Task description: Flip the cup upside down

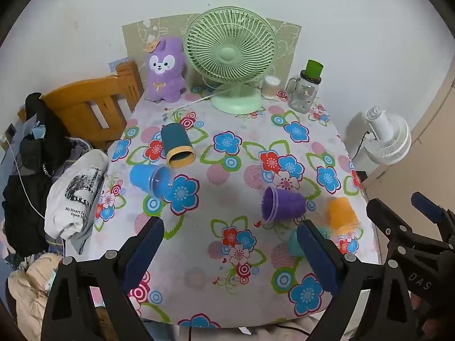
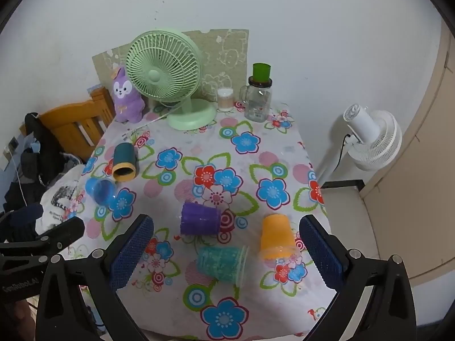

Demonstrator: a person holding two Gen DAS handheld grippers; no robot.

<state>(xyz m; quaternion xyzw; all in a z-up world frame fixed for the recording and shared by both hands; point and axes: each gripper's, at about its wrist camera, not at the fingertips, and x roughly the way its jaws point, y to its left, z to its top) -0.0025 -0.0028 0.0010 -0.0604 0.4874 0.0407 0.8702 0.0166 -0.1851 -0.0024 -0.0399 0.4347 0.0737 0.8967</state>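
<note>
**Five cups down, nothing grabbed yet**

So the cups are all tipped over on the desk's flowered cloth. The orange cup (image 2: 276, 238) sits near the right edge, mouth toward the front. It looks tilted or lying, hard to say which. Just beside it toward the front edge lies the teal cup (image 2: 223, 264), on its side, mouth pointing right. The purple cup (image 2: 200, 218) lies on its side around the middle. Over by the left edge are the blue cup (image 2: 100, 190) and, just behind it, the dark cup (image 2: 124, 162) with a yellow rim, both on their sides.

Right hand-held gripper (image 2: 224, 254) hovers over the front right part of the desk, jaws wide, holding nothing; the teal and orange cups sit between its fingers in its own view. Left hand-held gripper (image 1: 230, 251) is also wide and empty, hanging over the front edge.

My guess is the right one goes for teal or orange first. I'd come down with the pads across the cup's body, not the rim, since these look like thin plastic and would probably squash or skid on the cloth. Squeeze gently, lift clear, roll the wrist till the mouth faces down, then set it flat. Watch the neighbour cup, they're close enough to get bumped.

At the back edge: green fan (image 2: 167, 79), plush (image 2: 125, 96), glass jar (image 2: 258, 101).
</note>
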